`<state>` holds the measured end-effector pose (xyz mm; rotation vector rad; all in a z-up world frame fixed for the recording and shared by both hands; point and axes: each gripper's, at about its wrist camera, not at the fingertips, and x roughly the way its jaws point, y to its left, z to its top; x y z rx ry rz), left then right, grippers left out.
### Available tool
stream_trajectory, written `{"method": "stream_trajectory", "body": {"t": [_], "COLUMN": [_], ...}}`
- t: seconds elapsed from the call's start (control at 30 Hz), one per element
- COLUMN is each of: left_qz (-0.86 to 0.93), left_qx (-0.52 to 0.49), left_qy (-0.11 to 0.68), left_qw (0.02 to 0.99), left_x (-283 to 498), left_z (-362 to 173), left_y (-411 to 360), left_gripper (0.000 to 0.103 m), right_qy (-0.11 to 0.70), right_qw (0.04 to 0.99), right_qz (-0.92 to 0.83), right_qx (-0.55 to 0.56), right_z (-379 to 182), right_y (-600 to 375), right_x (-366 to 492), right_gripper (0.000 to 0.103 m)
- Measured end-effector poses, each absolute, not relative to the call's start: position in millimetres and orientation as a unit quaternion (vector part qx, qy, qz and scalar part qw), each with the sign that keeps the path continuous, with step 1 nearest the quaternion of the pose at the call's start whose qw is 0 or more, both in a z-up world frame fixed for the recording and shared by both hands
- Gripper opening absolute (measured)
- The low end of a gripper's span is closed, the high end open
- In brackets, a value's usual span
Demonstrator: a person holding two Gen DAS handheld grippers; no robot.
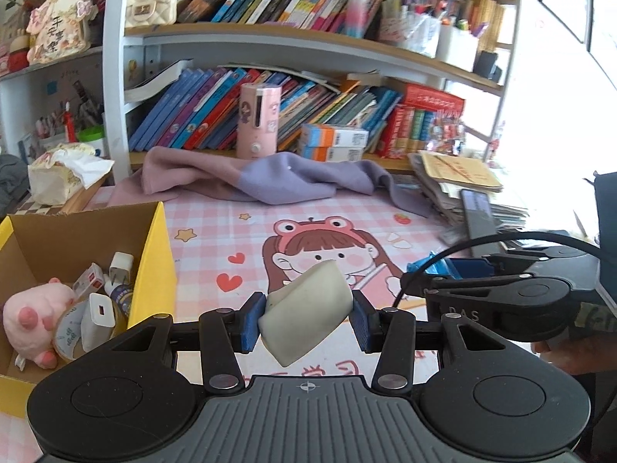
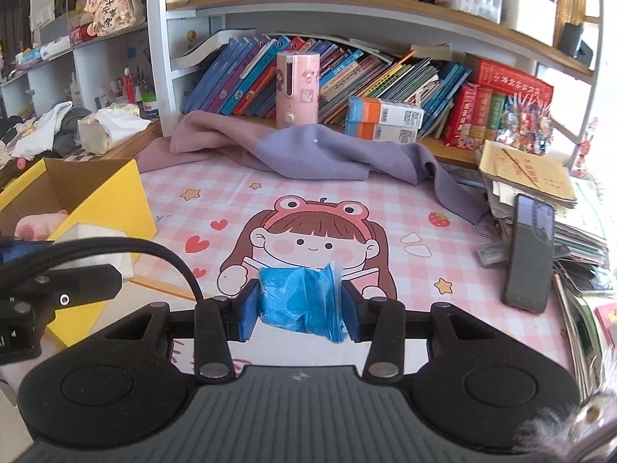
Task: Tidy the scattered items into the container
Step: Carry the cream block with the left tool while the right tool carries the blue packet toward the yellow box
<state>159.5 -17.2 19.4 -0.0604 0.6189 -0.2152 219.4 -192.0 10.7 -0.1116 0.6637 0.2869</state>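
Note:
My left gripper (image 1: pixel 306 318) is shut on a white wedge-shaped block (image 1: pixel 308 305), held above the pink cartoon desk mat (image 1: pixel 231 231). To its left stands the yellow cardboard box (image 1: pixel 154 266), holding a pink plush toy (image 1: pixel 31 316), white chargers (image 1: pixel 101 310) and a tape roll (image 1: pixel 67 337). My right gripper (image 2: pixel 299 306) is shut on a crumpled blue plastic bag (image 2: pixel 299 301) over the mat (image 2: pixel 385 208). The box (image 2: pixel 108 200) lies to its left, with the left gripper's body (image 2: pixel 46 289) and the white block (image 2: pixel 92 247) in front of it.
A pink and purple cloth (image 2: pixel 308 150) lies at the back of the mat below bookshelves. A pink cylinder device (image 2: pixel 297 88) stands behind it. A stack of papers (image 2: pixel 540 181) with a dark phone (image 2: pixel 530 247) leaning against it fills the right edge.

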Motion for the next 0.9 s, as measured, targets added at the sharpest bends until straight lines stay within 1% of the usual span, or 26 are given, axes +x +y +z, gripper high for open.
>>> {"method": "stream_trajectory", "body": {"t": [0.2,0.57,0.9], "left_qz": [-0.14,-0.161,-0.148], "left_qx": [-0.009,-0.011,-0.024], "left_qy": [0.289,0.304,0.323], "left_qw": [0.947,0.939,0.934], "left_x": [122.1,60.3,18.6], "left_z": [22.3,18.6,12.7], "left_y": [-0.4,61.1,111.6], "left_gripper": [0.045,0.045,0.045], "right_qy": [0.315,0.319,0.326], "right_qw": [0.942,0.945,0.942], "right_qz": [0.109,0.065,0.07], "right_qx": [-0.049,-0.04,-0.046], "right_z": [14.5,10.3,9.4], "right_y": [-172.0,-122.4,-77.0], "right_x": [180.0,96.8,46.2], "right_gripper": [0.041,0.041,0.041]}}
